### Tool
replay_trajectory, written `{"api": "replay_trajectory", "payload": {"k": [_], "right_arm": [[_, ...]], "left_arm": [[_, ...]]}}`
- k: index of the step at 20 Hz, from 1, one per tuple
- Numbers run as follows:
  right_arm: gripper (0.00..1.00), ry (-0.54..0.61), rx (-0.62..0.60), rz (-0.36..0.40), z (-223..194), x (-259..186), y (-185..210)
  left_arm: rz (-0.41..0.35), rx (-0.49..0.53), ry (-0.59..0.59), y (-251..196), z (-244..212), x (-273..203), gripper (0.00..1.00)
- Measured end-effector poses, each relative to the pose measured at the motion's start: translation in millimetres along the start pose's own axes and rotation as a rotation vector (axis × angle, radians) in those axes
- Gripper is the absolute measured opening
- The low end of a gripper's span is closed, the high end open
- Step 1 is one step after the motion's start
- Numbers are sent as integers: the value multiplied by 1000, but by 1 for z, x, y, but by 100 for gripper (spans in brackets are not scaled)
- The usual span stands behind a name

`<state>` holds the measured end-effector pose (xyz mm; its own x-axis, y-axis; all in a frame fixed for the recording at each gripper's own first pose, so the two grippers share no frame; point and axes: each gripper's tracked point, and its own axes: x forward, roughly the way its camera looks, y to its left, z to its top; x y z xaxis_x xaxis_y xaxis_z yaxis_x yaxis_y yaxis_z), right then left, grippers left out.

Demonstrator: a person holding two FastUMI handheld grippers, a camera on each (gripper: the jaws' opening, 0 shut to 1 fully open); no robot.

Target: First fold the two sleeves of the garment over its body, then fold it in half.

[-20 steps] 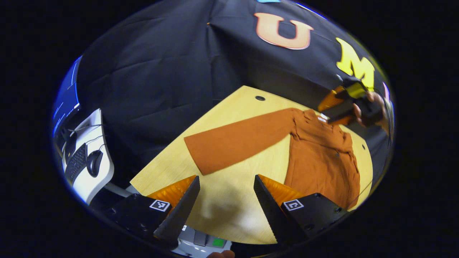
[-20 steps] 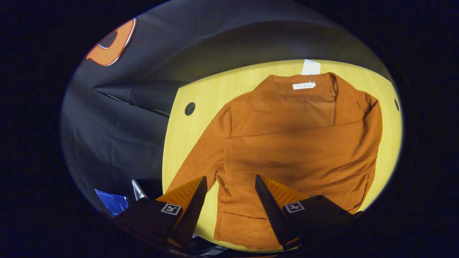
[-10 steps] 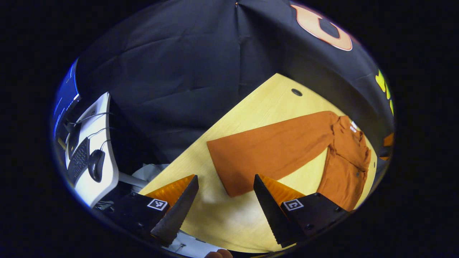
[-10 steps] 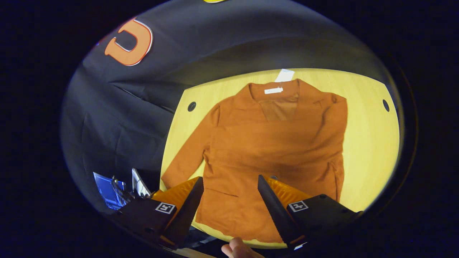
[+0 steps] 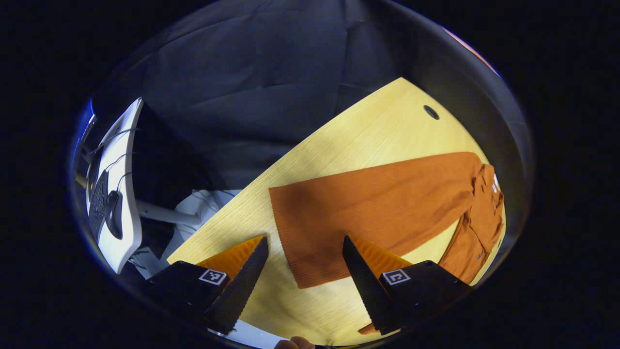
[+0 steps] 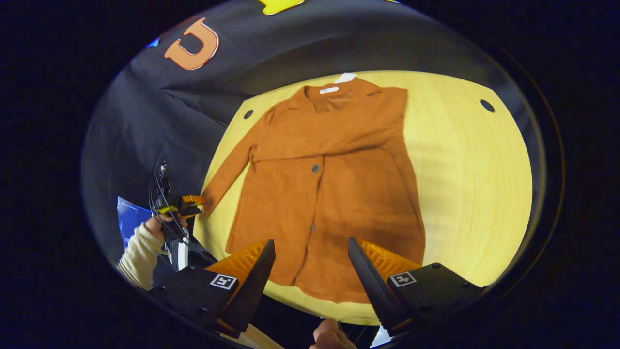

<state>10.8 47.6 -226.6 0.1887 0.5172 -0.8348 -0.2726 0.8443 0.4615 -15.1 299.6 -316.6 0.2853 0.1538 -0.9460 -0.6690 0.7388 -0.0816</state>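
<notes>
— So, where does the garment lie?

— I see it spread flat on the wooden table, collar toward the far edge, hem toward me. In the right gripper view one sleeve is already folded across the chest just below the collar; the other sleeve stretches out flat over the table, away from the body and toward the table's corner.

— And your left gripper?

— Its fingers stand spread, holding nothing. In the left gripper view the cuff end of that outstretched sleeve lies on the table between them and just ahead of the tips; I cannot tell whether they touch the cloth. In the right gripper view I see the same tool at the sleeve's cuff, near the table's edge, with the hand that holds it and a pale cuffed sleeve behind.

— The right gripper?

— Released as well, fingers apart, above the garment's hem at the near edge of the table, gripping nothing. A fingertip of a hand shows below it.

— Anything beside the table?

— A white desk with a keyboard and a mouse, well apart from the table past its corner.
</notes>
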Motion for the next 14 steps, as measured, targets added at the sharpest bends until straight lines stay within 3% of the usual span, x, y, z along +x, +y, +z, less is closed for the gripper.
{"api": "replay_trajectory", "payload": {"k": [3,4,6,7,8,10,13,14], "right_arm": [[98,-14,50,-18,-30,-18,-20],[94,-26,58,-21,-37,-28,-26],[98,-79,75,-29,-41,-50,-37],[94,-107,94,-32,-44,-61,-44],[94,-128,119,-35,-47,-70,-52],[98,-159,166,-54,-62,-87,-70],[98,-167,221,-117,-83,-105,-107],[98,-165,248,-133,-88,-108,-118]], "left_arm": [[-16,-53,98,-8,0,5,100],[-21,-45,123,-9,1,7,100],[-13,-66,167,-6,2,7,100],[-7,-98,198,-4,1,7,92],[-2,-121,222,-5,3,8,98],[24,-107,282,0,3,10,97],[60,-92,317,2,1,12,69],[55,-80,321,1,-1,14,67]]}}
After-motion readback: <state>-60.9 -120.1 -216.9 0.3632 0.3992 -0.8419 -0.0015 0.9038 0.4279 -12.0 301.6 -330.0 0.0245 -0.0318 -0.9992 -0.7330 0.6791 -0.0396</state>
